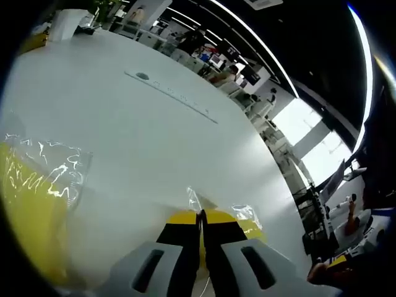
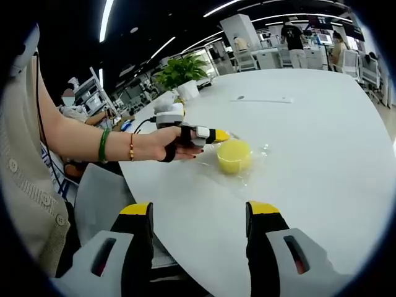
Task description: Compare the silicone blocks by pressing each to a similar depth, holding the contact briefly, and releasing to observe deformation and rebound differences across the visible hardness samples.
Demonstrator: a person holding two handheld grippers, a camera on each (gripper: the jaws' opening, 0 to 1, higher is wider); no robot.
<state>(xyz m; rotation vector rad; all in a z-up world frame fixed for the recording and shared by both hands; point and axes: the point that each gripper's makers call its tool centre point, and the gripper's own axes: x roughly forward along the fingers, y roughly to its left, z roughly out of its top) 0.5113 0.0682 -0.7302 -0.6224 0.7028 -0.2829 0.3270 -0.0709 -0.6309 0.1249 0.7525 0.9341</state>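
My left gripper (image 2: pixel 213 135), jaws closed together, meets the round yellow block (image 2: pixel 234 155) in its clear bag (image 2: pixel 247 176), near the table (image 2: pixel 322 136) edge on my side. I should press straight down, pause, lift cleanly. My right gripper (image 2: pixel 201 232) hangs released over that edge. The left gripper view adds a second bagged yellow sample (image 1: pixel 31 210) – well apart.

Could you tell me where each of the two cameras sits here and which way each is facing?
Left gripper view: rides the left gripper, low over the white table, jaws together at a yellow block in clear wrap.
Right gripper view: rides the right gripper, jaws apart, facing across the table toward the person's hand holding the left gripper.
Shared: table, a bagged yellow block, left gripper.
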